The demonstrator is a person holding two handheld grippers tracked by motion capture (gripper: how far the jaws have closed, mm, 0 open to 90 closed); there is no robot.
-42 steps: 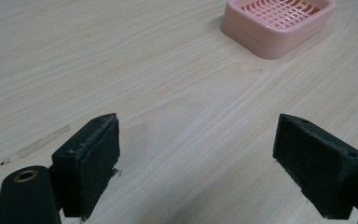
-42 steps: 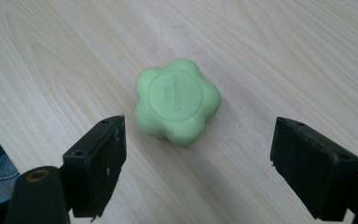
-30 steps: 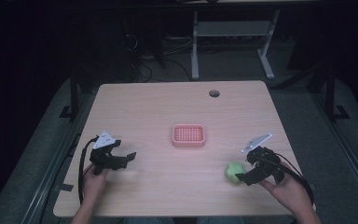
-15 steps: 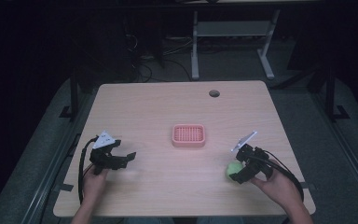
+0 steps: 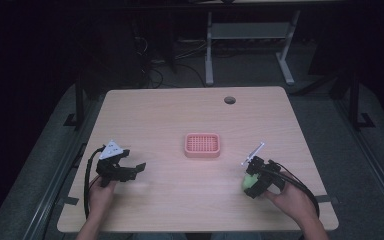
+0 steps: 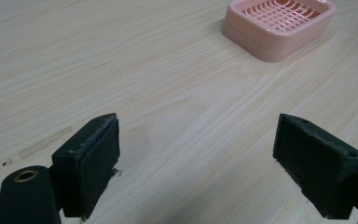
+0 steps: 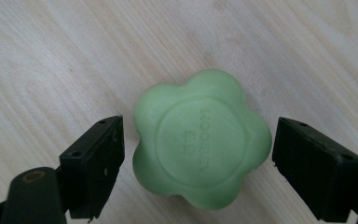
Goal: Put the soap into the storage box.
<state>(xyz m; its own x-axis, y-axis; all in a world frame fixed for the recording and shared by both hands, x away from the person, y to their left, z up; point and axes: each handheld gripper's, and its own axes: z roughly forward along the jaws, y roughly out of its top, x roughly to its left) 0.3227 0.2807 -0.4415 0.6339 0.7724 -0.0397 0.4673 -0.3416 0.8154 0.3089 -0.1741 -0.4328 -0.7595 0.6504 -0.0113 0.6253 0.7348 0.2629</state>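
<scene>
Seen from above, a pale wooden table [image 5: 180, 115] with a round hole [image 5: 229, 100] near its far edge; at centre, a pink slotted soap dish [image 5: 201, 145], lying flat and apart from both tools; at near right, a green flower-shaped soap [image 5: 250, 180] flat on the wood, well apart from the dish; poised directly over it, the right gripper [image 5: 254, 183], held in a hand [image 5: 292, 200] entering from the bottom edge, jaws spread wide to either side of the soap and touching neither flank, a narrow gap showing at each pad in the right gripper view; embossed lettering on the soap's raised round face, too faint to read; at near left, the left gripper [image 5: 135, 169], grey three-cornered plate [image 5: 111, 149] on top, gripped by the other hand [image 5: 101, 196], jaws released and parted over bare wood, clasping nothing; ahead of those jaws in the left gripper view, the pink dish at upper right; beyond the table, dark floor, cables and a grey metal stand [image 5: 250, 45].
</scene>
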